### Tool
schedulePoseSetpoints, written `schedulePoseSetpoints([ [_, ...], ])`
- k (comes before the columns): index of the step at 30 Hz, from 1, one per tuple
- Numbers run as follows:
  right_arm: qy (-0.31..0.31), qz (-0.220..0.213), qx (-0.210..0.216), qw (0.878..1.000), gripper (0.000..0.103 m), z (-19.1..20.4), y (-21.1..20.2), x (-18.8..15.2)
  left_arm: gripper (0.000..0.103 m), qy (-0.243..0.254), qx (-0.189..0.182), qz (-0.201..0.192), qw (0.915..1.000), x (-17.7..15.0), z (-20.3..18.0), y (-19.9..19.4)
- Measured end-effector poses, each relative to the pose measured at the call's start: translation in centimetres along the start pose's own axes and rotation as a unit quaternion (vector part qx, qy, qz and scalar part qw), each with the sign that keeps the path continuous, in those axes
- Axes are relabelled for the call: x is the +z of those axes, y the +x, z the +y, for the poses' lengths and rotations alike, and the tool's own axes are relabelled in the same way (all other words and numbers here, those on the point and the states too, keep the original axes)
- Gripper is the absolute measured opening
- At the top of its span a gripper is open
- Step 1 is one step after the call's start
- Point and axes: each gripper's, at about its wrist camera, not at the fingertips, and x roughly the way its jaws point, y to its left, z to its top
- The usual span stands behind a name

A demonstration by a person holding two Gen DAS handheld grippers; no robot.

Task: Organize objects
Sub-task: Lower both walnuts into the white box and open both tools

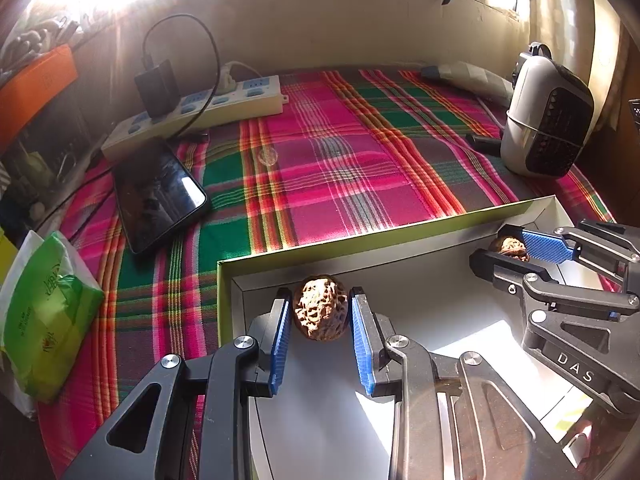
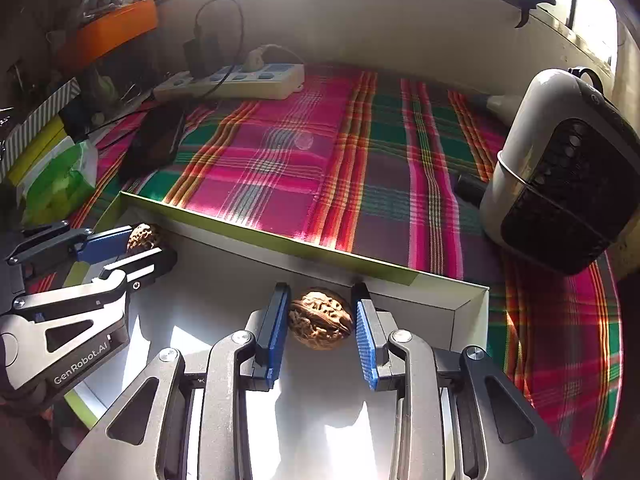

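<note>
A shallow white box with a green rim point(image 1: 360, 242) point(image 2: 280, 240) lies on the plaid cloth. My left gripper point(image 1: 320, 312) is inside the box near its far left corner, with a walnut point(image 1: 319, 311) between its blue pads point(image 1: 280, 340); the left pad touches it and a small gap shows at the right pad. It also shows in the right wrist view point(image 2: 140, 246). My right gripper point(image 2: 322, 318) is near the far right corner, with a second walnut point(image 2: 320, 318) point(image 1: 510, 247) between its pads; the left pad touches and a thin gap shows on the right.
On the plaid cloth point(image 1: 340, 168) lie a black phone point(image 1: 160, 196), a white power strip point(image 1: 192, 116) with a charger, and a green tissue pack point(image 1: 44, 320). A grey and black heater point(image 1: 546, 120) point(image 2: 560, 168) stands at the right. A wall and window sill close the back.
</note>
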Motion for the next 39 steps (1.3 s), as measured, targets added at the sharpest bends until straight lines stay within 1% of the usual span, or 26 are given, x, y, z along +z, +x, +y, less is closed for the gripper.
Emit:
schedulePoseSetpoints([
  [8, 0.000, 0.006, -0.006, 1.000, 0.033, 0.0, 0.1, 0.0, 0.027, 0.003, 0.006, 0.003, 1.0000, -0.1, -0.1, 0.1],
  [20, 0.016, 0.006, -0.007, 1.000, 0.033, -0.2, -0.1, 0.0, 0.027, -0.003, 0.002, 0.010, 0.9999, -0.4, 0.1, -0.4],
  [21, 0.017, 0.005, -0.007, 1.000, 0.033, -0.3, -0.1, 0.0, 0.027, -0.002, 0.002, 0.010, 0.9999, -0.4, 0.1, -0.4],
  [23, 0.021, 0.001, -0.005, 1.000, 0.045, -0.4, -0.2, -0.1, 0.028, -0.004, 0.001, 0.011, 0.9999, -0.4, 0.1, -0.4],
  [25, 0.024, -0.001, -0.004, 1.000, 0.050, -0.4, -0.4, -0.1, 0.029, -0.007, -0.003, 0.011, 0.9999, -0.5, 0.2, -0.6],
  [28, 0.025, -0.003, -0.008, 1.000, 0.050, -0.4, -0.6, -0.1, 0.030, -0.013, -0.009, 0.011, 0.9998, -0.4, 0.2, -0.6],
  [31, 0.027, -0.007, -0.010, 1.000, 0.050, -0.4, -0.9, -0.2, 0.032, -0.011, -0.003, 0.004, 0.9999, -0.4, 0.1, -1.0],
  [39, 0.032, -0.022, -0.014, 0.999, 0.051, -0.2, -2.2, -0.7, 0.033, -0.025, -0.005, -0.016, 0.9995, -0.6, 0.6, -2.7],
])
